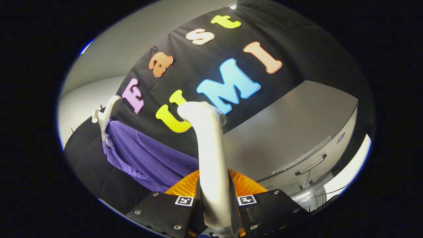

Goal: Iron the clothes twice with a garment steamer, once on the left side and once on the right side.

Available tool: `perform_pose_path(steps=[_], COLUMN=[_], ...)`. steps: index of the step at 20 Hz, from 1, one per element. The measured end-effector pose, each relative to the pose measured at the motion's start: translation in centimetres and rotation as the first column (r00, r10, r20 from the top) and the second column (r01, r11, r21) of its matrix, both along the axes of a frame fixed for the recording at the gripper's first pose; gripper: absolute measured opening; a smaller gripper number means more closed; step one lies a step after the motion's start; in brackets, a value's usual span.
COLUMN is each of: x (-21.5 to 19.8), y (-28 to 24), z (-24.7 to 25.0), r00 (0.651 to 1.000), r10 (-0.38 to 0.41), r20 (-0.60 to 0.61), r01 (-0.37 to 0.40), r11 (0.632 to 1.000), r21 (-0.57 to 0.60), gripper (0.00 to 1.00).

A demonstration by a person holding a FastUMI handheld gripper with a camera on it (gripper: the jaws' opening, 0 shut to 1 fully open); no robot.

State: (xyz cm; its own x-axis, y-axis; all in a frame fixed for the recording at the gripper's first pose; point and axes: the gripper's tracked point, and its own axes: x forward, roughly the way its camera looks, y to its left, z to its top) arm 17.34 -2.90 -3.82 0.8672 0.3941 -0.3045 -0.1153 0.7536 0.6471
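Gripper view shows the hand-held gripper [214, 206] clenched on the white steamer [211, 155] handle, both fingers pressing it, with the purple shirt [145, 158] hanging on a white hanger [107, 115] beyond, to the left.

White garment steamer [211, 155] stands upright at lower centre; purple shirt [145, 158] hangs on a white hanger [107, 114] at left.

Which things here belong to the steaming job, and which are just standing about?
Job:
- steamer, white handle clamped between the fingers
- purple garment, hanging beyond the fingers
- white hanger holding it

Standing about:
- grey cabinet with a dark handle
- orange ribbed part behind the fingers
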Motion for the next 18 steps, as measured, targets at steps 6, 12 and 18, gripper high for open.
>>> perform_pose_path(steps=[6,12,18], x=[-5.3,-7.4,-7.1], y=[5.4,9.6,13.5], z=[3.3,5.4,6.4], r00=[0.986,0.959,0.921], r10=[-0.033,-0.069,-0.029], r20=[0.166,0.273,0.388], r01=[0.059,0.141,0.21], r11=[0.987,0.957,0.877], r21=[-0.15,-0.254,-0.433], gripper=[0.33,0.33,0.33])
